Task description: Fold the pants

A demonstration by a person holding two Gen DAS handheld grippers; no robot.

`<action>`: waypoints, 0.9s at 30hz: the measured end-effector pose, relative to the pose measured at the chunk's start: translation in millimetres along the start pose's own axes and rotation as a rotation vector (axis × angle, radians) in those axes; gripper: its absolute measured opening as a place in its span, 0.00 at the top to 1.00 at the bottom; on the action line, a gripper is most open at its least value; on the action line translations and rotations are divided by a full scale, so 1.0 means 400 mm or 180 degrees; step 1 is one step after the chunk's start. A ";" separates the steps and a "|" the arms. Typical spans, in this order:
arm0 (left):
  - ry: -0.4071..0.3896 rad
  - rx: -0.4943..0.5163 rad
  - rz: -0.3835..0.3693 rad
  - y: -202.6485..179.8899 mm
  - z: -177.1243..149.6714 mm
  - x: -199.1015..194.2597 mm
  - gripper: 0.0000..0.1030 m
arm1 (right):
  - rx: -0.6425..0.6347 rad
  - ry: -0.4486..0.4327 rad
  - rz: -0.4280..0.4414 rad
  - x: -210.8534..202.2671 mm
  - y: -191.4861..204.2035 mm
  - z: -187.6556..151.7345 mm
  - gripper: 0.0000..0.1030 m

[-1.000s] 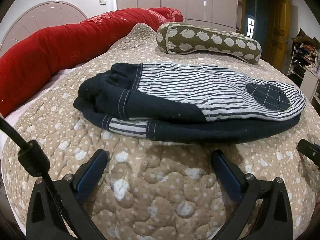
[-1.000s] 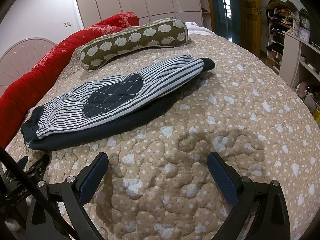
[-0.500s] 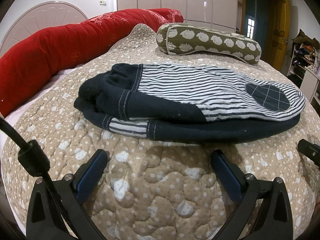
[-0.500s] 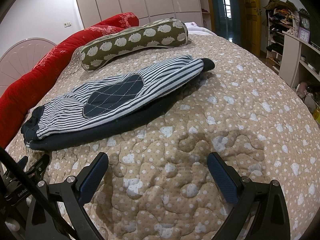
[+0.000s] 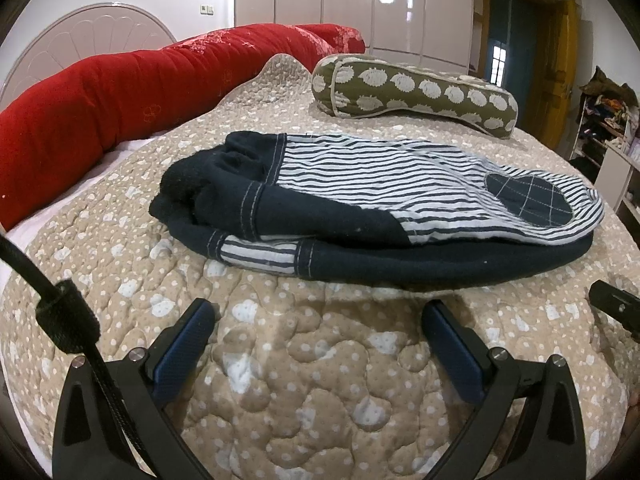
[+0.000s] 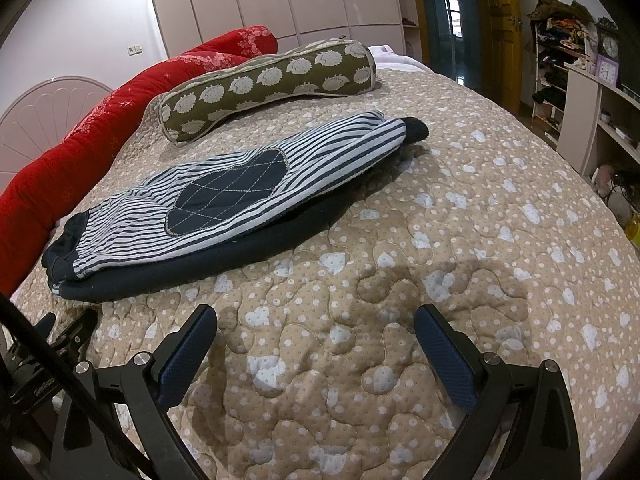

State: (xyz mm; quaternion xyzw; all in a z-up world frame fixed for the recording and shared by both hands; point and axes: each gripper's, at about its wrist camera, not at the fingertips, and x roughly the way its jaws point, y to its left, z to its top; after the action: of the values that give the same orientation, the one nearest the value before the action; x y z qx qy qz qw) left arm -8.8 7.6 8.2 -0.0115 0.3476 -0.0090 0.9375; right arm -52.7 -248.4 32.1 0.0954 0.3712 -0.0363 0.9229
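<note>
Lying folded lengthwise on the quilted bedspread (image 5: 304,380), the striped pants (image 5: 380,176) sit exactly where they did a second ago: navy waistband bunched toward the red bolster (image 5: 120,92), the striped leg with its quilted navy knee patch (image 6: 228,196) laid on top of the darker leg beneath. Nothing about the cloth has shifted between the earlier pictures and now.

The left gripper (image 5: 320,320) hovers just short of the near edge of the pants, blue-padded fingers (image 5: 184,344) spread wide with only bedspread between them, in the same pose as before. The right gripper (image 6: 316,328) is likewise spread wide and empty, held over bare bedspread near the pants, its view unchanged too. Neither touches the garment.

Behind the pants, well apart from them, the olive bolster pillow (image 6: 272,80) printed with pale hedgehog shapes lies across the bed. From the right wrist view, the black frame of the left gripper shows at the lower left, near the waistband end; from the left wrist view, a black piece of the right gripper's frame peeks in at the right edge, beside the knee end.
</note>
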 end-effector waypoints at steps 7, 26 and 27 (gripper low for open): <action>0.0424 0.0107 -0.0109 0.004 0.031 -0.005 0.00 | 0.0005 0.0072 0.0054 -0.026 -0.011 0.008 0.02; 0.1016 -0.1379 -0.1245 0.209 0.192 0.158 0.00 | 0.0709 0.0321 0.0743 0.131 -0.070 0.217 0.21; 0.1032 -0.1432 -0.1204 0.209 0.194 0.164 0.01 | 0.0777 0.0313 0.0774 0.147 -0.072 0.228 0.34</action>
State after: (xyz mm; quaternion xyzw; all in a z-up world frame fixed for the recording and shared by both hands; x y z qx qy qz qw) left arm 92.2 90.6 21.9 -0.2808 0.4772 -0.1076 0.8257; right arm 47.6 -295.0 51.4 0.2525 0.3944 0.0354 0.8828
